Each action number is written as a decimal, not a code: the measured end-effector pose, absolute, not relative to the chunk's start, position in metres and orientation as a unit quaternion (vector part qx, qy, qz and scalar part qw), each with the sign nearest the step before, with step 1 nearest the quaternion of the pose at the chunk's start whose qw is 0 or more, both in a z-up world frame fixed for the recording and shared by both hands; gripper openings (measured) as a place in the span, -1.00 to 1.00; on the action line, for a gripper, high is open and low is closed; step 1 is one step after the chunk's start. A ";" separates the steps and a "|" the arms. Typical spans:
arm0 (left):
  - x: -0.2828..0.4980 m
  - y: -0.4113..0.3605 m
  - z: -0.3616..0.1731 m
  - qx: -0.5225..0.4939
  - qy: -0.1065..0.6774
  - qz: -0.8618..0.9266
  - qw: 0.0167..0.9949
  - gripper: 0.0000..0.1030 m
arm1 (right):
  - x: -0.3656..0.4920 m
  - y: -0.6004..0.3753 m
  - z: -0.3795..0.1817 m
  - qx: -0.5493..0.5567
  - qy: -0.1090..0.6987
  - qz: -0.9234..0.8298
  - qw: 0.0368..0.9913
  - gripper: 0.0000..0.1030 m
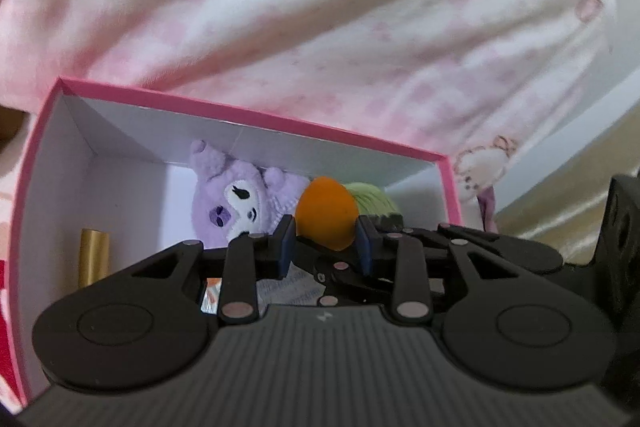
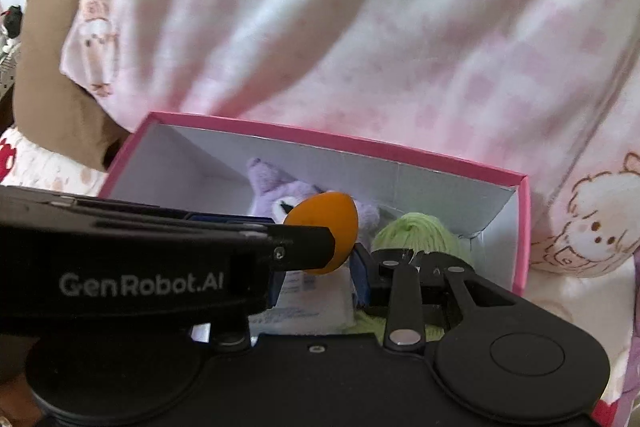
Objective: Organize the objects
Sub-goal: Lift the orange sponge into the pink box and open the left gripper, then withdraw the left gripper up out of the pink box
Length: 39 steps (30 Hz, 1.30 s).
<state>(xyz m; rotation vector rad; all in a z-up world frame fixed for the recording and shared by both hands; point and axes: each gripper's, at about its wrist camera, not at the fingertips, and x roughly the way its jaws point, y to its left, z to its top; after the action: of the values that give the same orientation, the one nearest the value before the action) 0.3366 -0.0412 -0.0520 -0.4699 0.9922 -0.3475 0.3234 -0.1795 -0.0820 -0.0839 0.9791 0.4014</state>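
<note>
Pads of left gripper pinched on orange egg-shaped sponge, held over pink box. Right gripper near-closed, nothing seen held. Sponge judged light, soft, squashy; gentle mid-body grip suits. Below: purple plush, green yarn ball, gold tube.

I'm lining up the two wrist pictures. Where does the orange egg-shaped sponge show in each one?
Left wrist view: orange sponge at centre, clamped in the left claw, above the box floor.
Right wrist view: sponge at centre, at the tip of the left claw, which enters from the left.
Shared landmark: the purple plush in the pink box.
</note>
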 end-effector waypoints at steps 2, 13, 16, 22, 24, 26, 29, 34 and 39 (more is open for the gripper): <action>0.341 -0.040 -0.058 -0.231 0.472 -0.161 0.835 -0.43 | 0.329 -0.179 -0.088 -0.039 0.472 0.190 0.860 -0.23; 0.338 -0.032 -0.060 -0.242 0.457 -0.139 0.845 -0.14 | 0.309 -0.210 -0.073 0.041 0.439 0.203 0.874 0.14; 0.329 -0.034 -0.050 -0.214 0.448 -0.141 0.857 -0.04 | 0.292 -0.219 -0.066 0.049 0.420 0.206 0.882 0.14; 0.300 -0.032 -0.024 -0.170 0.439 -0.137 0.872 0.26 | 0.261 -0.229 -0.039 0.041 0.391 0.225 0.892 0.15; 0.288 -0.031 -0.013 -0.154 0.438 -0.135 0.875 0.29 | 0.251 -0.230 -0.030 0.031 0.380 0.225 0.897 0.16; 0.277 -0.031 -0.003 -0.132 0.446 -0.124 0.877 0.29 | 0.239 -0.233 -0.018 0.024 0.367 0.219 0.904 0.16; 0.257 -0.029 0.016 -0.105 0.446 -0.121 0.881 0.28 | 0.223 -0.236 0.002 0.018 0.359 0.209 0.909 0.16; 0.224 -0.023 0.044 -0.076 0.443 -0.105 0.887 0.30 | 0.194 -0.249 0.035 0.012 0.360 0.194 0.912 0.18; 0.193 -0.019 0.058 -0.046 0.442 -0.087 0.892 0.35 | 0.167 -0.257 0.053 0.001 0.375 0.170 0.911 0.19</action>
<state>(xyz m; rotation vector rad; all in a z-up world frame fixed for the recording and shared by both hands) 0.1933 -0.0188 0.0583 -0.0952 0.9164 -0.1806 0.1670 -0.2571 0.0526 0.0022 0.7732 0.3513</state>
